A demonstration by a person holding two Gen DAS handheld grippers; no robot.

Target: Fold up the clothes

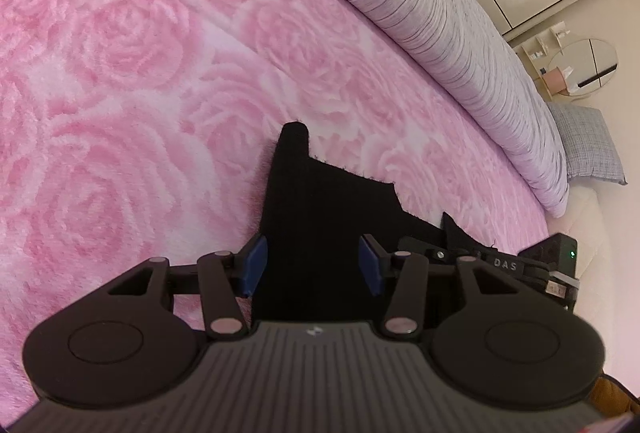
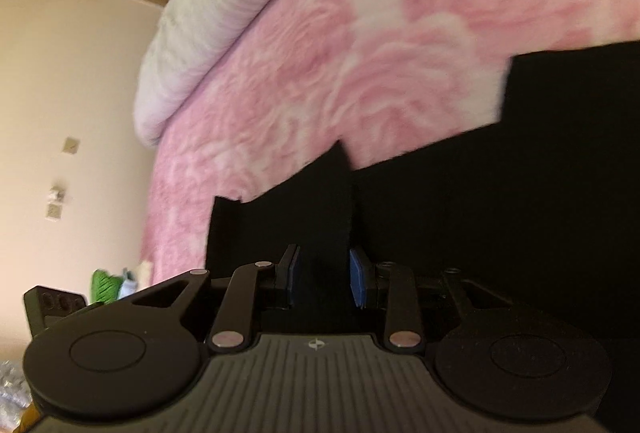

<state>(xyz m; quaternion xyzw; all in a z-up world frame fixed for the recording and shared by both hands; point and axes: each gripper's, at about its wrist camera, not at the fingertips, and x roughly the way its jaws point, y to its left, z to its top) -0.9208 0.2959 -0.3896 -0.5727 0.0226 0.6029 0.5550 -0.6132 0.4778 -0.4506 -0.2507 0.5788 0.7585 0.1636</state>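
Blue pads of left gripper (image 1: 314, 265) stand apart, black garment (image 1: 316, 209) between them; contact unclear, grip cannot be told. Right gripper (image 2: 324, 277) narrower, pads flanking fold of same garment; grip also unclear. Garment lies on pink rose blanket (image 1: 140, 73). Striped grey duvet (image 1: 440, 25) along blanket's far edge.

Soft even indoor light; right view motion-blurred, edges fisheye-bent.

Right gripper (image 2: 323, 275) meeting black garment (image 2: 480, 233) on the pink rose blanket (image 2: 360, 53).
A narrow strip of the garment is standing between the blue pads (image 2: 357, 279), contact unclear; a grey striped duvet (image 2: 224, 5) is lying beyond the blanket.
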